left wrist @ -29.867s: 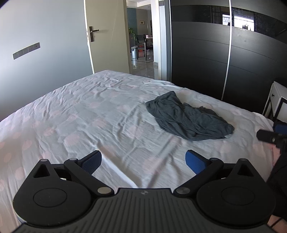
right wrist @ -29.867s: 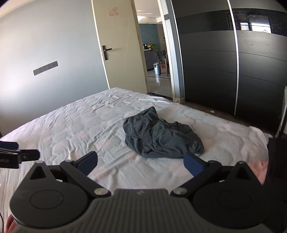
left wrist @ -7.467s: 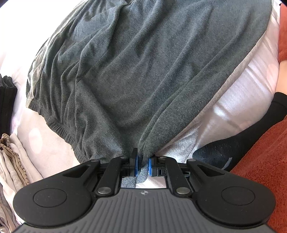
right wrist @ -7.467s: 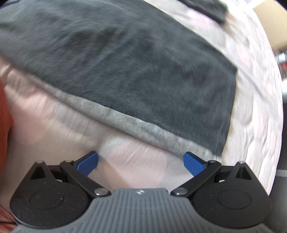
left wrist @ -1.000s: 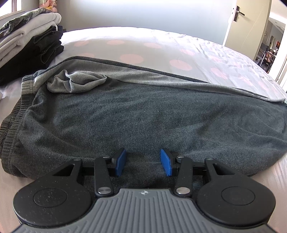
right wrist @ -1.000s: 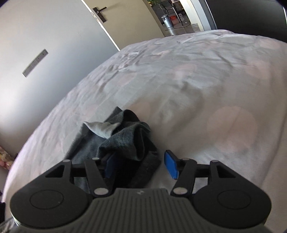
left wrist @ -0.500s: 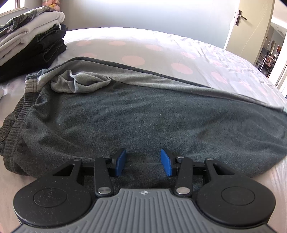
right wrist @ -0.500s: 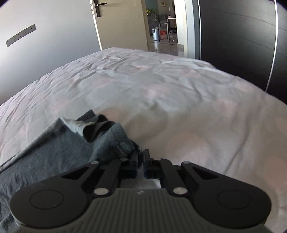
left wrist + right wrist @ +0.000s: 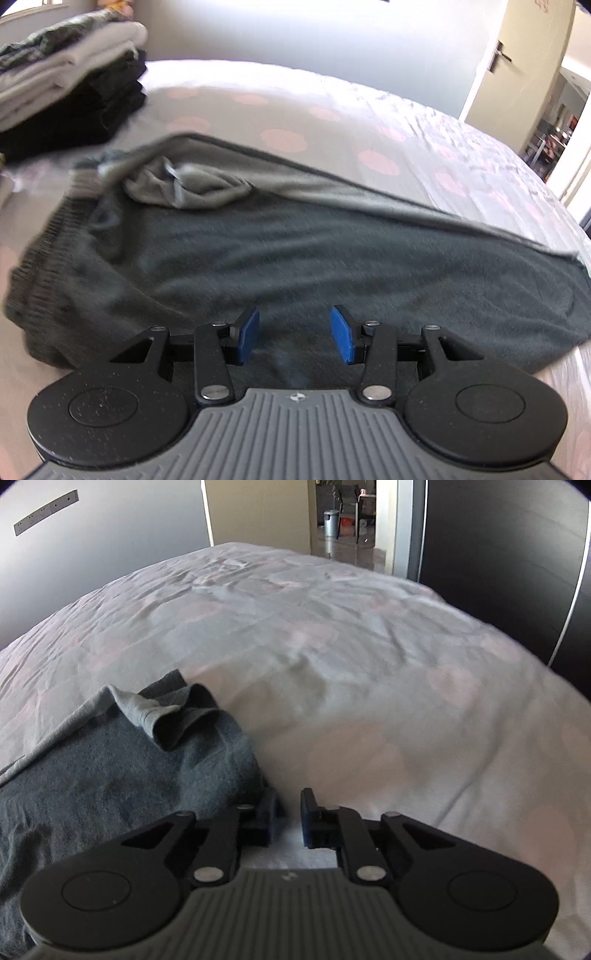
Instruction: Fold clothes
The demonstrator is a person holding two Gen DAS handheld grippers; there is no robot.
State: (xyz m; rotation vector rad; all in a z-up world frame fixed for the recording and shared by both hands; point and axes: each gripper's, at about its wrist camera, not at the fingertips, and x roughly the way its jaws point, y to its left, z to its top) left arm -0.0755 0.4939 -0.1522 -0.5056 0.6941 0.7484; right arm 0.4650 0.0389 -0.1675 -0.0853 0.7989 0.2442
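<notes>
Low in the left wrist view, the left gripper stands about half open, its 2 blue pads apart over the near edge of the dark grey fleece garment, gripping nothing. Low in the right wrist view, the right gripper shows a narrow gap with only pale sheet visible in it. Its jaws have just been opening, and the garment's end lies just beside the left pad, not between the two.

The step in hand looks like a lengthwise fold already laid and let go, with a crosswise fold still to come. That next move calls for each gripper to pinch a near corner through both layers. The fleece is thick and limp, so a shallow bite would likely catch only the top layer.

Farther up, the garment spreads across the middle of the left view. It is nappy on its dark face and smoother and paler on its turned-back underside, with a ribbed waistband at the left. It lies on the wrinkled white bedsheet with pink dots. In the upper left sits a stack of folded clothes; at far right, a beige door.
</notes>
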